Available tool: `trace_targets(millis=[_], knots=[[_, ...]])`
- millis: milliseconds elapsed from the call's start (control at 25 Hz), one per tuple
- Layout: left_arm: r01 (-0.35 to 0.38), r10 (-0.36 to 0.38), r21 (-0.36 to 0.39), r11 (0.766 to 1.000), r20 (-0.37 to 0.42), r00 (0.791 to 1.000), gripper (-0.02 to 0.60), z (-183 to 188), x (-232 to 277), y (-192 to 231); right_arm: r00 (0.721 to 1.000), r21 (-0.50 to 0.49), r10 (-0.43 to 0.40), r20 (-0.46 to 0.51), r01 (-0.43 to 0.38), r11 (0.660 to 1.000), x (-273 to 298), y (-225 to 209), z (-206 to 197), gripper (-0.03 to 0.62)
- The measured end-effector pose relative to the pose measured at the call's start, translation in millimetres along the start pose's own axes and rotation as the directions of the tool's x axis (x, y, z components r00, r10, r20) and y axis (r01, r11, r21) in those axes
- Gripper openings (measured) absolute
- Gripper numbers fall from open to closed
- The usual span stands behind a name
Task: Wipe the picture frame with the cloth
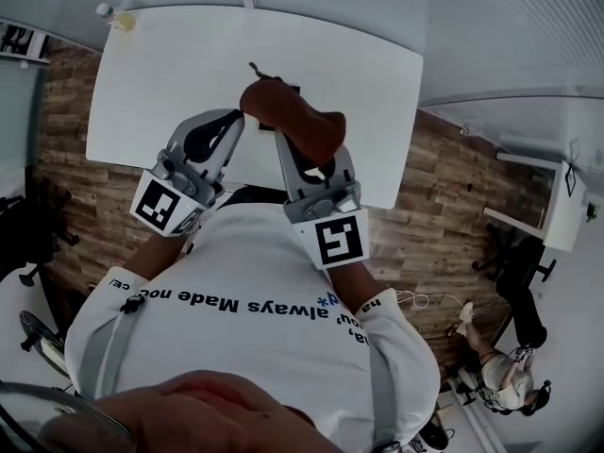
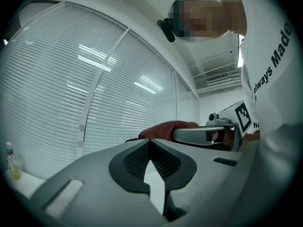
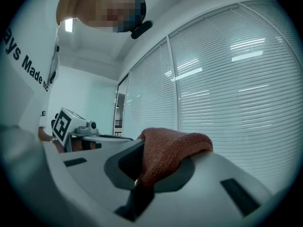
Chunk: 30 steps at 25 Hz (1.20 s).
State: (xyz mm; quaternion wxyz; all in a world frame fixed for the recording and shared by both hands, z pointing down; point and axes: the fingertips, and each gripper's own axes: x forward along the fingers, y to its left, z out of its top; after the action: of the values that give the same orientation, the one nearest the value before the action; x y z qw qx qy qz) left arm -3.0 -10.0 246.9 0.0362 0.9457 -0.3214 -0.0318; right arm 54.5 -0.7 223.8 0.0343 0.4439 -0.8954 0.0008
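A rust-red cloth [image 1: 300, 119] hangs out of my right gripper [image 1: 291, 145], which is shut on it; in the right gripper view the cloth [image 3: 171, 151] drapes over the jaws of that gripper [image 3: 141, 170]. My left gripper [image 1: 234, 124] is beside it to the left, shut with nothing between its jaws [image 2: 150, 142]. The cloth [image 2: 168, 126] shows just past its tips. Both grippers are raised over the near edge of the white table [image 1: 179, 74]. A dark flat thing [image 1: 289, 90], perhaps the picture frame, peeks out behind the cloth and is mostly hidden.
A small bottle [image 1: 105, 10] stands at the table's far left corner and shows in the left gripper view [image 2: 11, 161]. Window blinds [image 2: 94, 89] run behind the table. Wood floor surrounds it, with a white desk [image 1: 557, 201] to the right.
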Motion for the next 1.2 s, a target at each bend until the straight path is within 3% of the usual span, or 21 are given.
trace_targets(millis=[240,520,720,880,1200], knots=[[-0.015,0.015,0.005,1.0,-0.067,0.998,0.002,-38,10,10,0.999,-0.035,-0.003,-0.054,0.001,0.999,8,-19,-36,0.029],[0.008,-0.002,0.026,1.0,-0.227,0.974,0.002,-145,26,44,0.974,-0.037,-0.004,-0.226,-0.005,0.999,46,-38,-136,0.029],[0.049,-0.049,-0.009,0.999,-0.343,0.938,0.002,-226,33,58,0.96,-0.07,0.034,-0.277,-0.055,0.996,78,-41,-205,0.029],[0.074,-0.062,0.012,0.997,-0.417,0.907,0.002,-273,35,60,0.955,-0.09,0.044,-0.292,-0.073,0.993,94,-43,-252,0.029],[0.112,-0.084,0.014,0.994,-0.576,0.813,0.002,-369,36,78,0.915,-0.109,0.073,-0.397,-0.126,0.986,129,-53,-335,0.029]])
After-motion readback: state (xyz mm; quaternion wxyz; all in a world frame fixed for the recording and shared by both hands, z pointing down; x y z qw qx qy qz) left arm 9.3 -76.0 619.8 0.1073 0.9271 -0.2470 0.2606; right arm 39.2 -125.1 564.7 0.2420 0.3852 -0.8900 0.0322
